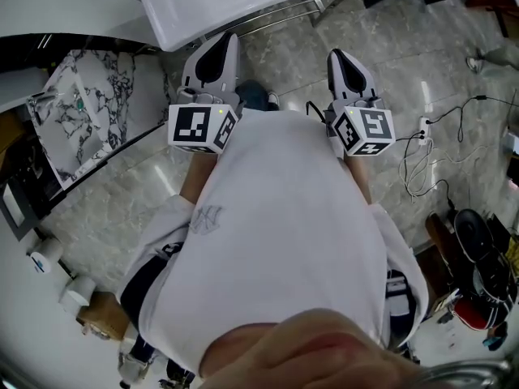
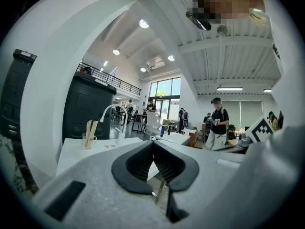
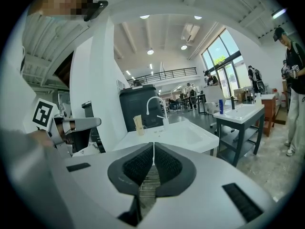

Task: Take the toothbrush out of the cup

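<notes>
A clear cup (image 2: 88, 138) with pale upright pieces in it stands far off on the white sink counter (image 2: 76, 151), left of a curved faucet (image 2: 114, 114); which piece is the toothbrush I cannot tell. In the right gripper view the cup (image 3: 138, 125) stands beside the faucet (image 3: 155, 105). My left gripper (image 2: 153, 151) and my right gripper (image 3: 153, 152) are both shut with nothing in them, well short of the counter. In the head view the left gripper (image 1: 223, 49) and the right gripper (image 1: 342, 61) are side by side below the sink's edge (image 1: 243, 10).
A second sink table (image 3: 240, 112) with a blue bottle (image 3: 221, 106) stands to the right, and a person (image 3: 294, 75) stands beyond it. Behind the counter is a black cabinet (image 3: 136, 106). Cables (image 1: 430, 156) lie on the floor, and a marble panel (image 1: 85, 116) leans at left.
</notes>
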Available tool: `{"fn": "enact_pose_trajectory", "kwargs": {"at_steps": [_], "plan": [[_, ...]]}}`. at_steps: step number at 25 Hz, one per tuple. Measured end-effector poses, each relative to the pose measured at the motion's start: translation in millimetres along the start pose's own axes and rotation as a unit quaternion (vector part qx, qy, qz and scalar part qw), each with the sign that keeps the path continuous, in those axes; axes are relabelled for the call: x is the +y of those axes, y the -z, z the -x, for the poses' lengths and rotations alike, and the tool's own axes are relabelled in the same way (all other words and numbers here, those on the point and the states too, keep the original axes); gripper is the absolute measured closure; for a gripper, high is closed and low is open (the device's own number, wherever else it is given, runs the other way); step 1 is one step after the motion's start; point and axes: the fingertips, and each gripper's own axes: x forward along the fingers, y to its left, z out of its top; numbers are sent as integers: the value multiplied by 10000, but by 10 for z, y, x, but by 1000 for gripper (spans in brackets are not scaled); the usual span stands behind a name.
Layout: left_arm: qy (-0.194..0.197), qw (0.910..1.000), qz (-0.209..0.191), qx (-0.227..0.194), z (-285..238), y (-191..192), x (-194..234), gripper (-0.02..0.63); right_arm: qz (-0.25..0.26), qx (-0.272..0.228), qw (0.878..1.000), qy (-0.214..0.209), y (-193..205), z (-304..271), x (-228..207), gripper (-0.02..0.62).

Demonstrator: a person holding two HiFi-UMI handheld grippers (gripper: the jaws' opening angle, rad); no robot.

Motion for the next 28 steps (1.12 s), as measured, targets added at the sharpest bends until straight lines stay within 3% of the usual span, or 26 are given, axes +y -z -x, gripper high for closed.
{"fn": "enact_pose_trajectory", "kwargs": {"at_steps": [11, 28], "plan": [[-56, 9999, 102, 21, -290, -17, 127, 591, -14, 177, 9998, -33, -46, -242, -149, 580], [-318, 9988, 291, 234, -1203, 16, 1166, 591, 64, 483, 9987, -151, -332, -1577, -279, 580]]}}
